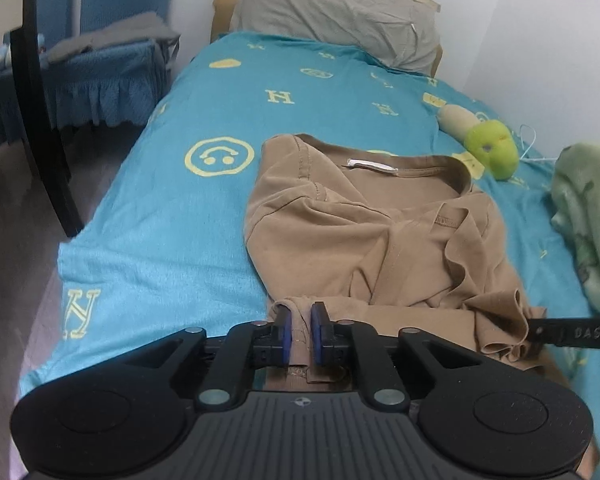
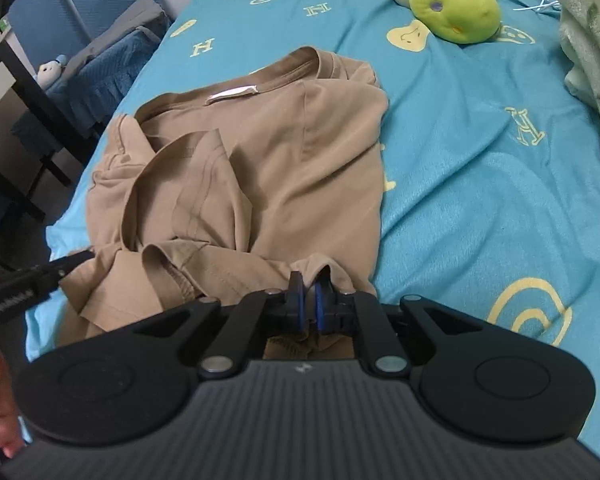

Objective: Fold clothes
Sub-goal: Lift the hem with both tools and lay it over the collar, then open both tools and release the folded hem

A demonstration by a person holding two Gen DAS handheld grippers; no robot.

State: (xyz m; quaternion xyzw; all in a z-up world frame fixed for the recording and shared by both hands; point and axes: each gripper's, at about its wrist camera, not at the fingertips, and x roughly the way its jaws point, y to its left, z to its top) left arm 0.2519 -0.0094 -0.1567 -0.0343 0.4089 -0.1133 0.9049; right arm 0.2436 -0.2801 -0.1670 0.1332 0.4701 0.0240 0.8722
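Left wrist, rumpled tan shirt point(image 1: 364, 232), sleeves folded inward

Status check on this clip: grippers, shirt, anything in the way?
Left gripper and right gripper each pinch the hem of the tan T-shirt. Shirt rumpled, sleeves folded in, on the teal bedsheet. Green plush toy well clear.

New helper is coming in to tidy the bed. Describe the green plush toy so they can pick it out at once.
Start at the bed with the turquoise sheet printed with yellow smiley faces. Beyond the tan T-shirt, toward the pillow end, lies the green plush toy. It is the only rounded, bright lime thing there, with a beige part behind; the pale green blanket beside it is flat, crumpled cloth.
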